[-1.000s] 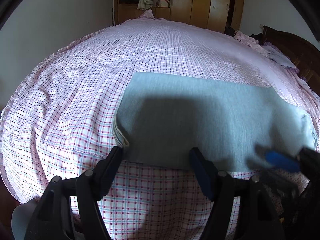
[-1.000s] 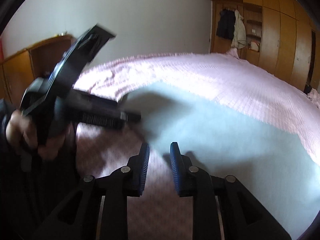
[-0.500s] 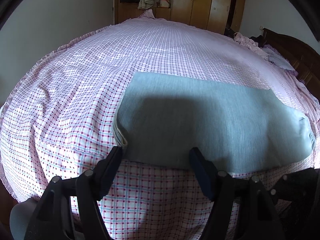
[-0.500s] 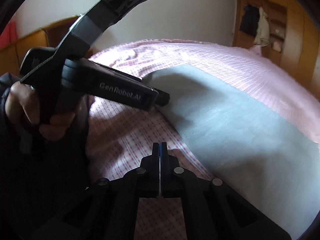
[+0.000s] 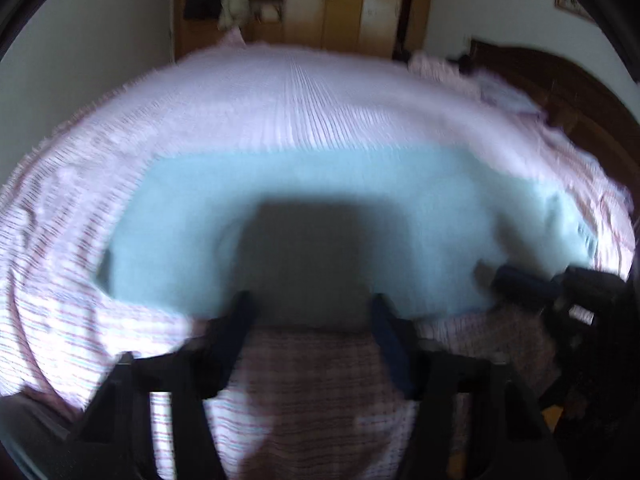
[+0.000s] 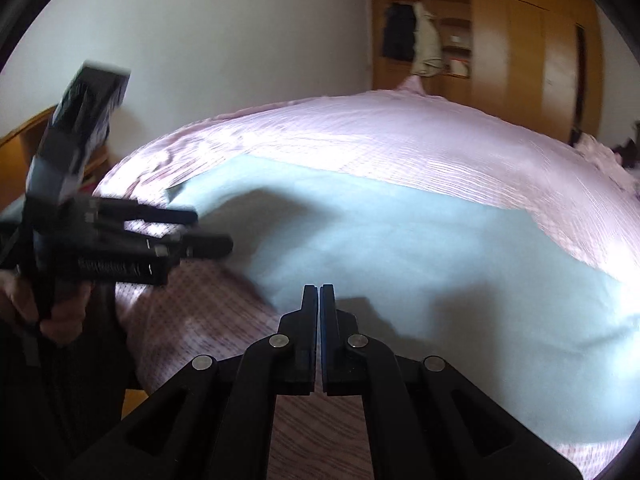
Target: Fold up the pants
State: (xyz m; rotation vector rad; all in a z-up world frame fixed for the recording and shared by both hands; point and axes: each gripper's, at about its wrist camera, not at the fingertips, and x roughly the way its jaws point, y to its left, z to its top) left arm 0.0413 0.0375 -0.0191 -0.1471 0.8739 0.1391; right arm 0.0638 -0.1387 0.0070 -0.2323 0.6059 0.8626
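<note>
Light blue-grey pants point(image 5: 320, 184) lie flat in a long strip across the pink checked bed. My left gripper point(image 5: 312, 316) points down at their near edge. Its jaws are closing, with that edge lying between the fingertips and the pads not pressing on it. The left wrist view is blurred. In the right wrist view the same pants point(image 6: 400, 248) run from left to right, and my right gripper point(image 6: 320, 292) is shut with nothing held, its tips over the near hem. Further left, the left gripper point(image 6: 208, 229) reaches toward the pants, held by a person's hand point(image 6: 60, 312).
The checked bedsheet point(image 5: 300, 100) spreads wide beyond the pants. A wooden wardrobe point(image 5: 340, 0) with hanging clothes stands at the back wall. A dark headboard point(image 5: 560, 84) and crumpled bedding sit at the right. The bed's near edge is just below both grippers.
The left gripper slid right along the pants' near edge, and its jaws narrowed. The right gripper went from slightly open to shut and swung over the pants' edge.
</note>
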